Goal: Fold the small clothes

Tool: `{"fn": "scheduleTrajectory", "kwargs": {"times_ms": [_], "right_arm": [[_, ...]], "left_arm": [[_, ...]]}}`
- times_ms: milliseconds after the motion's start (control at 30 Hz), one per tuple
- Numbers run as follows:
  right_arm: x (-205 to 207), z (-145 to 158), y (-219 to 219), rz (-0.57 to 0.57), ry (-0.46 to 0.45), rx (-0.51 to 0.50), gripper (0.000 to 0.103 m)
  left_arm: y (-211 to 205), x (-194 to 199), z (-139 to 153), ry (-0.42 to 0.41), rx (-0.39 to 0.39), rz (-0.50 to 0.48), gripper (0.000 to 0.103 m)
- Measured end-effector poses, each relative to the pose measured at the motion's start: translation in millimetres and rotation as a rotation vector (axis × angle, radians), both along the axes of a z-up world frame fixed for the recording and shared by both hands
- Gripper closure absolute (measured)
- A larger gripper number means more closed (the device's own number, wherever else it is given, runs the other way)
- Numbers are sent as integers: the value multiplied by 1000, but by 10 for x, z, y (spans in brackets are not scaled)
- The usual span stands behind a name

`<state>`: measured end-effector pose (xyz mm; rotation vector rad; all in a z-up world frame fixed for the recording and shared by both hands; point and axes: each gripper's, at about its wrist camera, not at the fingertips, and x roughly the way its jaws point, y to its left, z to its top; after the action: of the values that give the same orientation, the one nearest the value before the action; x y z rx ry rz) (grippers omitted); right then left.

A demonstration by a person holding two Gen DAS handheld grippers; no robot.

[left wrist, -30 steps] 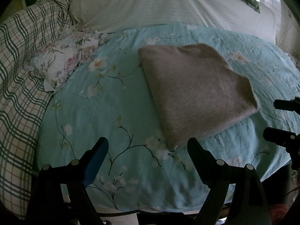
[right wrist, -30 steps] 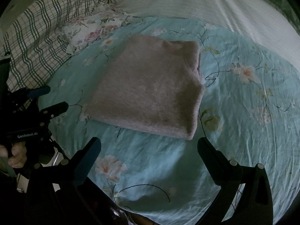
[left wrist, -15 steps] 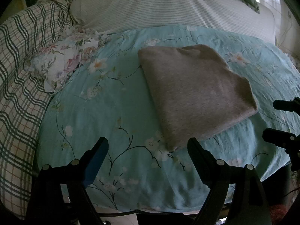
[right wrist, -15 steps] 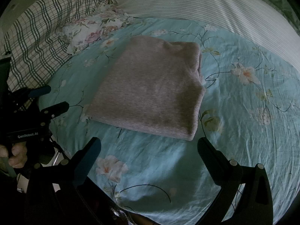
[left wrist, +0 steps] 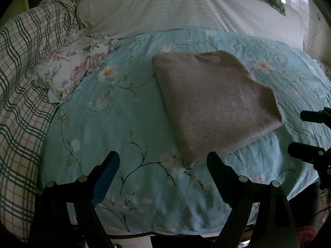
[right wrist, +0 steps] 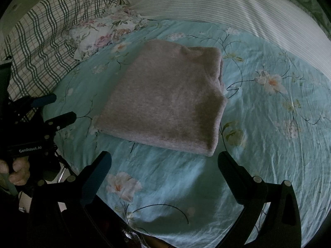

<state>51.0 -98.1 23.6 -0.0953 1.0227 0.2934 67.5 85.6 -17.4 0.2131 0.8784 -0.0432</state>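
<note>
Nearest, left claw (left wrist: 163,163) spread wide, nothing between its fingers, hovering over the teal sheet (left wrist: 115,124) at the bed's near edge; just beyond its right finger, the near corner of the folded grey garment (left wrist: 211,107), apart from the pads; seen at the left of the right wrist view, left claw (right wrist: 54,109) gripped by a hand (right wrist: 17,170). Right claw (right wrist: 164,158) likewise released and empty, poised above the sheet (right wrist: 258,144); garment (right wrist: 165,99) just ahead, its near folded edge between the two fingers' lines but clear of them; at the right edge of the left wrist view, right claw (left wrist: 306,132) just beside the garment's right corner, not touching. Garment flat, squarely folded, mid-bed on the sheet. Farther left, a floral cloth (left wrist: 68,70), crumpled, then a plaid blanket (left wrist: 22,66); farthest, a striped pillow (left wrist: 175,8).
</note>
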Motion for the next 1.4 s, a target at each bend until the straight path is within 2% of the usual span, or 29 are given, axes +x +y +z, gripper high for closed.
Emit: {"fn": "scheduleTrajectory", "kwargs": {"times_ms": [1200,1400], "right_arm": [[189,73,29,-9,-28,-7,1],[235,89,10,-9,-34,-4,1]], "left_arm": [[-31,87,19,-4,-9,5,16],[-51,141,55,-23,11,6,16]]}}
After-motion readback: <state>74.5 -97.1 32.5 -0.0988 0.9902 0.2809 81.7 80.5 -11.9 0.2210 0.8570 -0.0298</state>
